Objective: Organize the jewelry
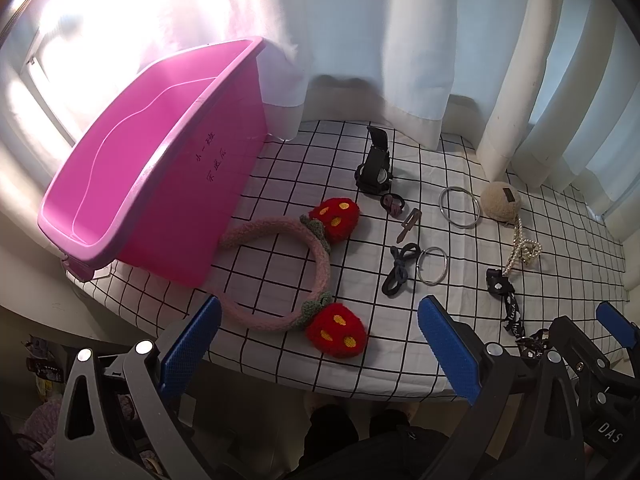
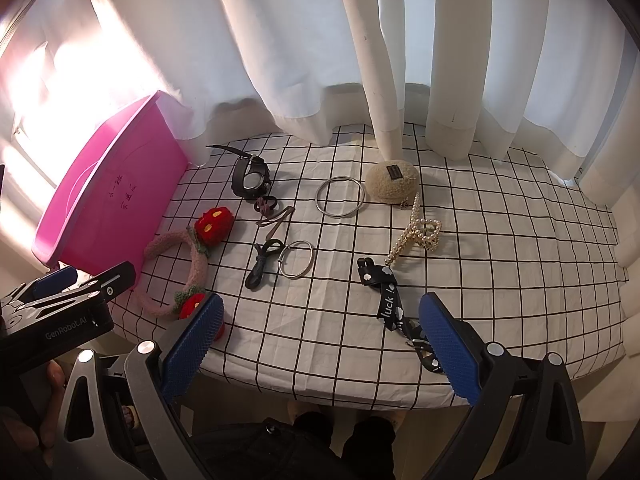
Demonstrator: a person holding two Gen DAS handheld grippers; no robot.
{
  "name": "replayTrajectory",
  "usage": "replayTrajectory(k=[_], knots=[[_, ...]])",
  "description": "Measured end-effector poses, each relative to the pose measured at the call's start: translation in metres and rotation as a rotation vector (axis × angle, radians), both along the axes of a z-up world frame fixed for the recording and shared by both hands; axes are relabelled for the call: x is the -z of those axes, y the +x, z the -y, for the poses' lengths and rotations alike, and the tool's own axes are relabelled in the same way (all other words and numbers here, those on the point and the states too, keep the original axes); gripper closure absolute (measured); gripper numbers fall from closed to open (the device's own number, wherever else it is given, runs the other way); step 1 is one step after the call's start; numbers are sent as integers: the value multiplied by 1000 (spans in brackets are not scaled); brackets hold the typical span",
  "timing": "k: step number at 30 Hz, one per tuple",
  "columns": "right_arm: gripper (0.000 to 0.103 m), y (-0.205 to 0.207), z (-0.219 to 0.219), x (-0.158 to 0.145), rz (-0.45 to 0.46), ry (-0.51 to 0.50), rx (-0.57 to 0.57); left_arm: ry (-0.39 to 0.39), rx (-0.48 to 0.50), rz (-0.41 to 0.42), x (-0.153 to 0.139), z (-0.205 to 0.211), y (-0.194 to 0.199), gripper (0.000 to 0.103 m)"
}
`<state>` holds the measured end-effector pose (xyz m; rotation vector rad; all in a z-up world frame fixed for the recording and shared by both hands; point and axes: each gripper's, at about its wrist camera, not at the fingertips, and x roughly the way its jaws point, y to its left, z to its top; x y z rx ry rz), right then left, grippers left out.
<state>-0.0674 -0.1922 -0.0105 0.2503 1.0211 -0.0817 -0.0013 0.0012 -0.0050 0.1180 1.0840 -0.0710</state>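
Both tongs wide open and empty, nothing picked yet

My left tongs (image 1: 320, 344) hang over the headband (image 1: 280, 276), my right tongs (image 2: 320, 340) near the lanyard (image 2: 390, 300); all the jewelry lies on the cloth (image 2: 500, 280), the bin (image 1: 132, 152) looks empty, so I judge the next move is to close on one piece

Sunlit white curtains (image 2: 280, 60) hang behind a checked tablecloth (image 2: 500, 264), probably over a window.
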Motion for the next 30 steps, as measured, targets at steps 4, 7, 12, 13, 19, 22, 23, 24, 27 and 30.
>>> replayTrajectory(k=[4, 7, 12, 13, 19, 22, 23, 24, 27, 30], knots=[[9, 0, 0, 0, 1, 0, -1, 1, 0, 1, -1, -1, -1, 6], [9, 0, -1, 1, 0, 1, -1, 1, -1, -1, -1, -1, -1, 6], [9, 0, -1, 1, 1, 2, -2, 1, -1, 0, -1, -1, -1, 6], [9, 0, 0, 0, 1, 2, -1, 1, 0, 0, -1, -1, -1, 6], [9, 2, -1, 0, 1, 2, -1, 1, -1, 0, -1, -1, 0, 6], [9, 2, -1, 0, 0, 3, -1, 1, 0, 0, -1, -1, 0, 6], [9, 2, -2, 0, 0, 3, -1, 1, 0, -1, -2, -1, 0, 6], [9, 2, -1, 0, 0, 3, -1, 1, 0, -1, -2, -1, 0, 6], [9, 1, -1, 0, 1, 3, -1, 1, -1, -1, -2, -1, 0, 6], [9, 1, -2, 1, 0, 3, -1, 1, 0, -1, -2, -1, 0, 6]])
